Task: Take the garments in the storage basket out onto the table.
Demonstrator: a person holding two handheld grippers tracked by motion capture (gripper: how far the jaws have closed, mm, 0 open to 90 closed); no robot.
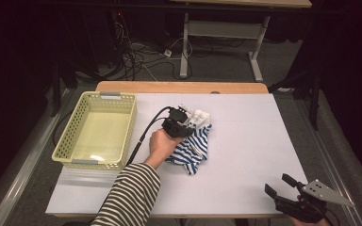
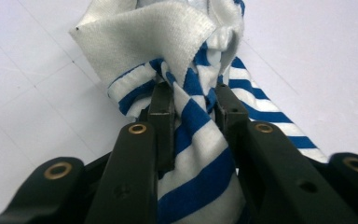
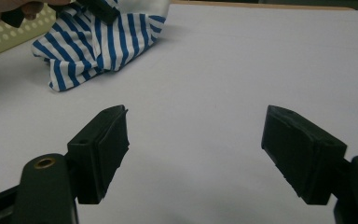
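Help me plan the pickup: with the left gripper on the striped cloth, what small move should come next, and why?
Probably lift the left gripper straight up a little. Its jaws pinch a fold of the blue-and-white striped cloth, the rest of which lies bunched on the white table. A short lift would test the grip before carrying it, perhaps toward the yellow basket. The right gripper waits open, apart.

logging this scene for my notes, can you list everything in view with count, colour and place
striped cloth: one, blue and white, bunched at the table's middle
basket: one, pale yellow, perforated, on the table's left side
table: one, white top with wooden far edge
second table: one, pale frame, on the floor behind
cables: several, black and white, on the floor behind
sleeve: one, black-and-white striped, bottom centre
left gripper: one, black, fingers shut on the striped cloth
right gripper: one, black, fingers open, over the table's near right corner
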